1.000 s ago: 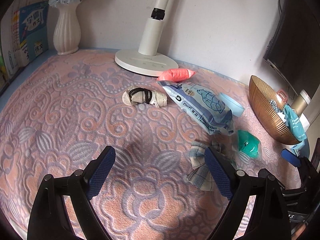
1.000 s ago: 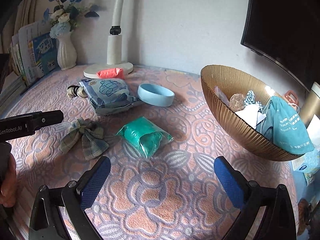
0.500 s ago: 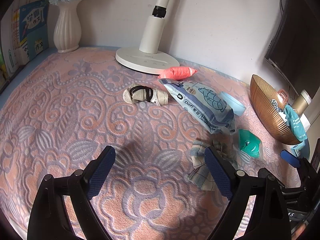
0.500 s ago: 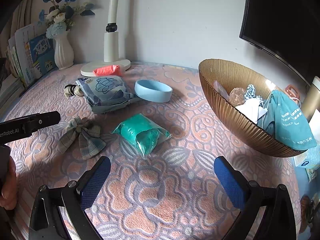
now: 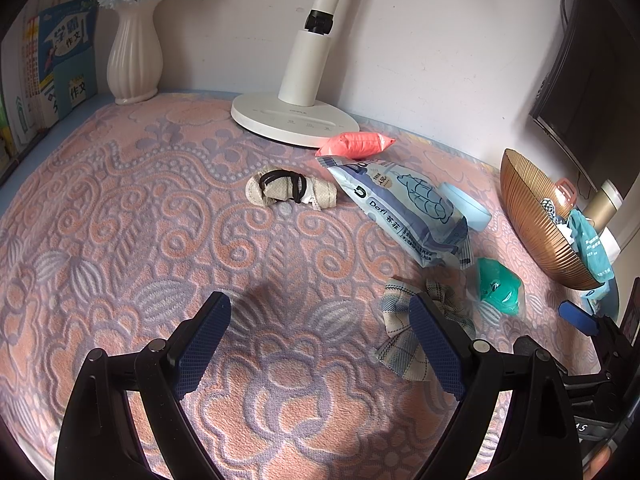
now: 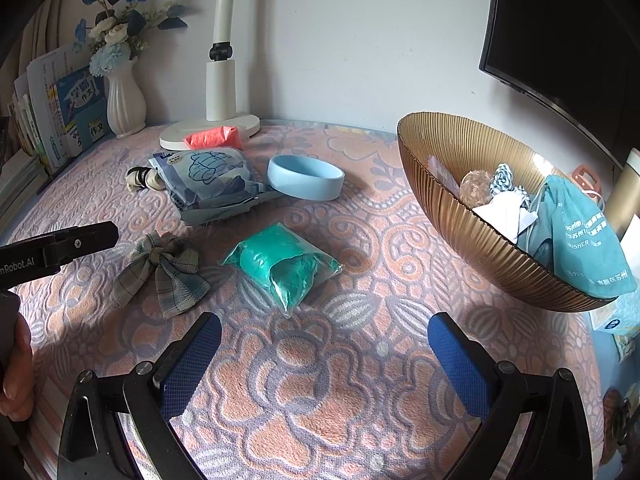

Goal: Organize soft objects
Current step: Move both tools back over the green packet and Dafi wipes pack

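Soft things lie scattered on the patterned cloth: a plaid bow (image 6: 162, 270) (image 5: 404, 320), a green bagged bundle (image 6: 282, 264) (image 5: 498, 286), a blue printed pack (image 6: 208, 182) (image 5: 400, 204), a coral pouch (image 5: 356, 145) (image 6: 212, 138) and a beige roll with black bands (image 5: 288, 192) (image 6: 142, 178). A gold ribbed bowl (image 6: 472, 216) (image 5: 532, 216) at the right holds a teal pouch and other small items. My left gripper (image 5: 320, 344) hovers open, its right finger overlapping the bow. My right gripper (image 6: 324, 364) is open above bare cloth, just short of the green bundle.
A white lamp base (image 5: 296, 122) and a white vase (image 5: 134, 60) stand by the back wall, books (image 6: 60, 116) at the left. A light blue ring dish (image 6: 306, 176) sits beside the blue pack. A dark monitor (image 6: 568, 28) hangs at the right. A hand (image 6: 14, 380) grips the left tool.
Both views have shifted only slightly; the objects lie where they were and both grippers stay open.
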The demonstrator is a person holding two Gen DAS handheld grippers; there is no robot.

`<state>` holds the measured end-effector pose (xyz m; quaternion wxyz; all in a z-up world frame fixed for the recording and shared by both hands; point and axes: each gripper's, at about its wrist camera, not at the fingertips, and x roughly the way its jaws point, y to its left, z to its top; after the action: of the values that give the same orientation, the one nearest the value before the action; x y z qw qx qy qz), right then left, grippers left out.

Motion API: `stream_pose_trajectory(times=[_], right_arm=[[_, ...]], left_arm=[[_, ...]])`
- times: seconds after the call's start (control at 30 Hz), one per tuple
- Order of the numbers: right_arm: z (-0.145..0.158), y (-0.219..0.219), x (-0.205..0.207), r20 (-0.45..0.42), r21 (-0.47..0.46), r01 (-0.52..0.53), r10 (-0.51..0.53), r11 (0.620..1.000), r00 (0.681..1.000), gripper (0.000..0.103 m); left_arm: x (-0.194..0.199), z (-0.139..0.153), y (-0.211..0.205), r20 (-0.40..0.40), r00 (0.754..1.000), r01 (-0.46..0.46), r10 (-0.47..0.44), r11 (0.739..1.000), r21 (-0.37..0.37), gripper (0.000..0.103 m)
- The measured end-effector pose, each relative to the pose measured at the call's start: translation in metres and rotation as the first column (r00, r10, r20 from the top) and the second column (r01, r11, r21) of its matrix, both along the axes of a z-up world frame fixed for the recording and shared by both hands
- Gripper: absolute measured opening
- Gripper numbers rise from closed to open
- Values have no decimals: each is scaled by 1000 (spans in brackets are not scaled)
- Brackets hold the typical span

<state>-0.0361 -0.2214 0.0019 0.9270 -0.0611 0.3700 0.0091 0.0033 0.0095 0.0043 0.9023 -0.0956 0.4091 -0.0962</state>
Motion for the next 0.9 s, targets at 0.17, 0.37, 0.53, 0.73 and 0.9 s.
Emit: stream_pose_trajectory(times=[0.17, 0.37, 0.53, 0.73, 0.9], right_arm=[[0, 0, 0, -1, 1, 2, -2, 1000, 1000, 103], [0, 0, 0, 0, 2, 2, -2, 1000, 1000, 103], [-1, 0, 1, -3, 6, 3, -3, 1000, 1000, 103], [-2, 0, 0, -6, 8, 6, -6, 1000, 1000, 103], [-3, 0, 1, -11, 11, 8, -8, 1000, 1000, 103]], left_arm=[[0, 0, 0, 0, 1000, 0, 0, 1000, 0, 90], [0, 0, 0, 0, 1000, 0, 0, 1000, 0, 90], [0, 0, 0, -1, 1000, -1, 1, 1000, -2, 90], [-1, 0, -1, -2, 1000, 2, -2, 1000, -7, 90], [-2, 0, 0, -3, 1000, 4, -4, 1000, -14, 90]])
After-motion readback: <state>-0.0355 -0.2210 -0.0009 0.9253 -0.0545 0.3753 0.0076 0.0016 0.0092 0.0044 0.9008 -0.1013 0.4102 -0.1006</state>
